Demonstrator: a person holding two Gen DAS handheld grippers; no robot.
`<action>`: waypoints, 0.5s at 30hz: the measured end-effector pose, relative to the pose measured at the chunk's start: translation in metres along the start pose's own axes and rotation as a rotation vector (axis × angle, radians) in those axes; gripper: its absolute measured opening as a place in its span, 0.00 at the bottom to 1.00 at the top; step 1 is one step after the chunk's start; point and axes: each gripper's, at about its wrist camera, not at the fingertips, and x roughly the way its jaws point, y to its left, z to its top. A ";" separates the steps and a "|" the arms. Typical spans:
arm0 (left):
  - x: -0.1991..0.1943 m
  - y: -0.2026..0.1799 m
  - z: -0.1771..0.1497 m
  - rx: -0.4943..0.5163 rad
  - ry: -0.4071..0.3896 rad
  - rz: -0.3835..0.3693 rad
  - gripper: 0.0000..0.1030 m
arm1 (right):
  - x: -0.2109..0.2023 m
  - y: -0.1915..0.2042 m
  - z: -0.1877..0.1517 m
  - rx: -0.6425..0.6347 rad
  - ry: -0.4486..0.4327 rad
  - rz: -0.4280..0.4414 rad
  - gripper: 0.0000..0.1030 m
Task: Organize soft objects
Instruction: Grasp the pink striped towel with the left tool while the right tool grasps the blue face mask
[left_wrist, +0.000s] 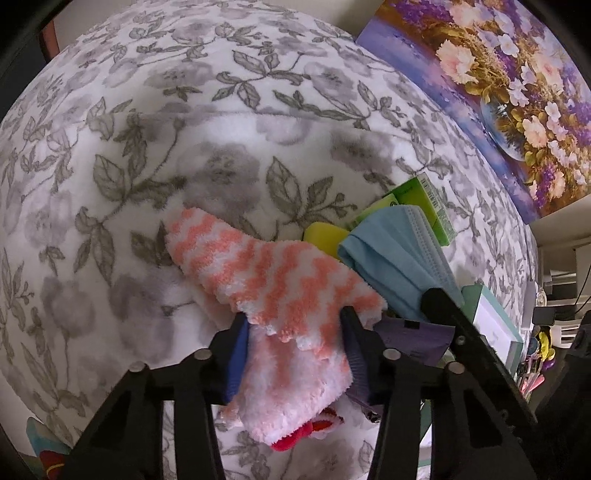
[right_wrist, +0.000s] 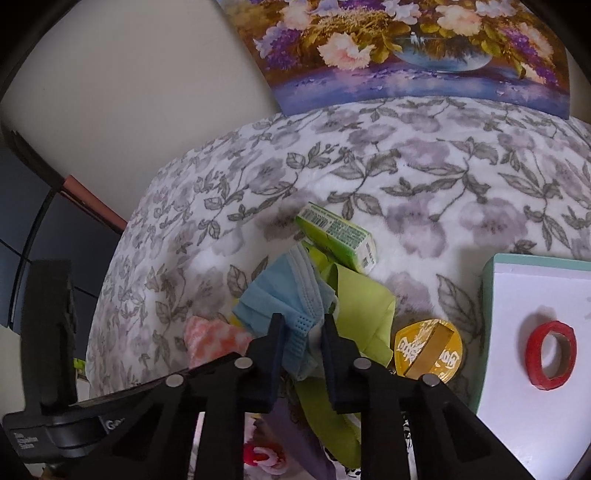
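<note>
Left gripper (left_wrist: 295, 325) is clamping the near end of a fuzzy coral-and-white striped sock (left_wrist: 266, 273), both pads pressing into the pile; the sock is lying on the floral blanket (left_wrist: 147, 147), its far end stretching away to the left. Right gripper (right_wrist: 303, 325) is pinching narrow on the near edge of a light blue face mask (right_wrist: 280, 299), which is sitting just right of the sock. Under the mask, a lime green cloth (right_wrist: 362, 299) is spreading out to the right. Touching its right edge, a gold hexagonal tin (right_wrist: 428, 349). Further right, a white box lid with teal rim (right_wrist: 491, 280) is carrying a red tape roll (right_wrist: 550, 354). Just beyond the mask, a green carton (right_wrist: 336, 236) is lying tilted. Farthest back, a flower painting (right_wrist: 406, 48) is leaning against the wall.
</note>
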 end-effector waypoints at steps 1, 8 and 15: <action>-0.001 0.001 0.000 -0.003 -0.004 -0.001 0.41 | 0.002 0.000 -0.001 0.000 0.004 -0.002 0.16; -0.012 0.005 0.001 -0.023 -0.048 -0.040 0.17 | -0.003 -0.001 0.000 0.011 -0.010 0.018 0.10; -0.027 0.002 0.001 -0.015 -0.100 -0.061 0.14 | -0.017 0.004 0.004 0.006 -0.037 0.044 0.08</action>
